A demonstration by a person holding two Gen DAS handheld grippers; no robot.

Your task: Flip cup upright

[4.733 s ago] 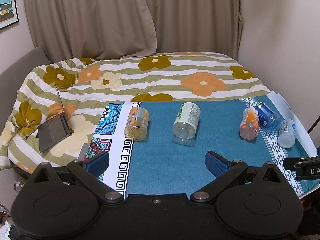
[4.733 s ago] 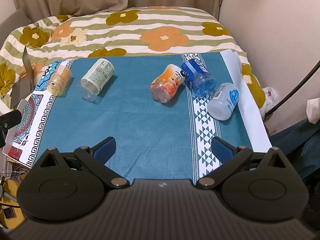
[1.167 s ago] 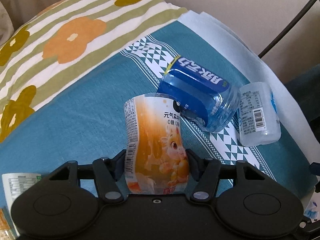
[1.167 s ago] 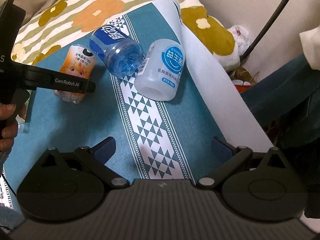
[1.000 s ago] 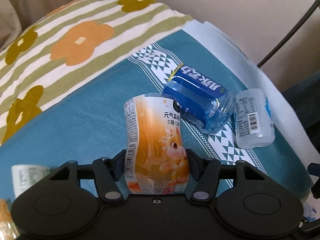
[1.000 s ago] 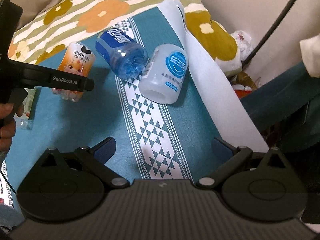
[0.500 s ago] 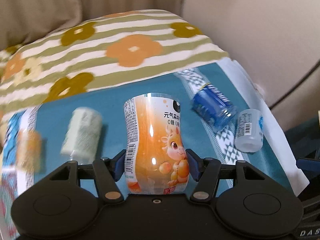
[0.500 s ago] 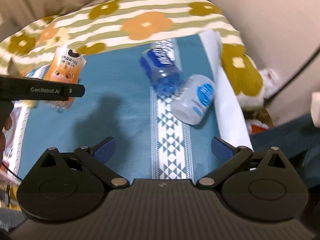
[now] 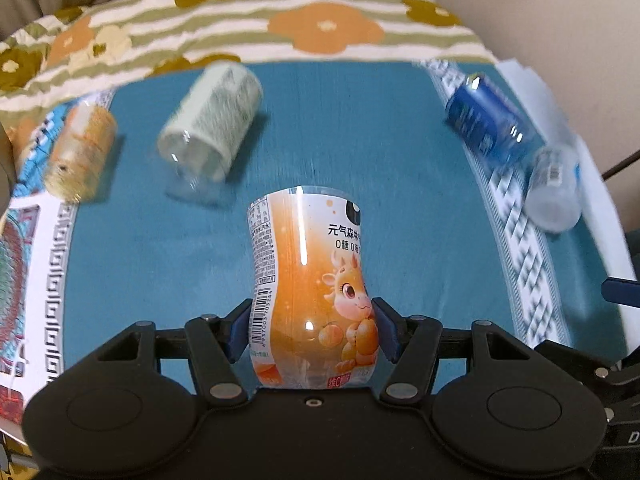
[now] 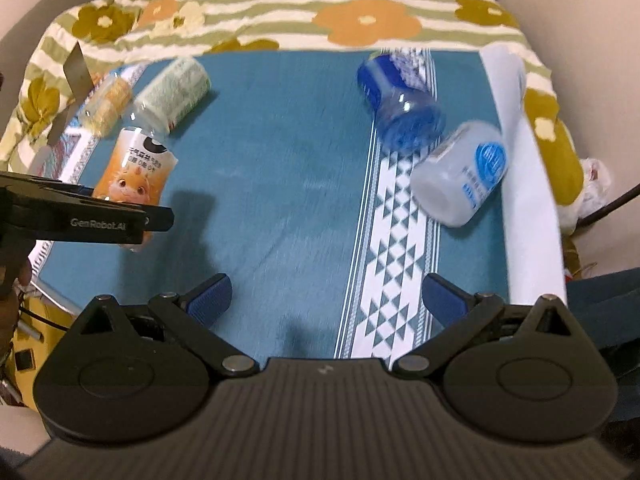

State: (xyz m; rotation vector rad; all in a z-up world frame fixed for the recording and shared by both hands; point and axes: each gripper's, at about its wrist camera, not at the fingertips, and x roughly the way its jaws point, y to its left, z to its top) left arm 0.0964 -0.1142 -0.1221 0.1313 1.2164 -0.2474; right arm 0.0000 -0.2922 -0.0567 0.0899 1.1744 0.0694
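My left gripper [image 9: 308, 330] is shut on an orange cartoon-label cup [image 9: 310, 280] and holds it above the teal cloth [image 9: 360, 128]. The same cup [image 10: 134, 176] shows in the right wrist view, tilted, in the left gripper [image 10: 132, 220] at the cloth's left side. My right gripper [image 10: 324, 294] is open and empty over the near middle of the cloth. A blue cup [image 10: 400, 104] and a white cup [image 10: 460, 172] lie on their sides at the right. A pale green cup [image 9: 212, 124] and an orange-yellow cup [image 9: 80, 148] lie at the left.
The teal cloth [image 10: 288, 152] lies over a flowered quilt [image 10: 360, 16] on a bed. A laptop [image 10: 74, 80] lies at the far left. A wall stands close on the right. A white sheet [image 10: 528, 184] lies along the cloth's right edge.
My left gripper has carried the orange cartoon cup from beside the blue cup toward the left middle of the cloth, held off the surface. The right gripper has pulled back and stays open.
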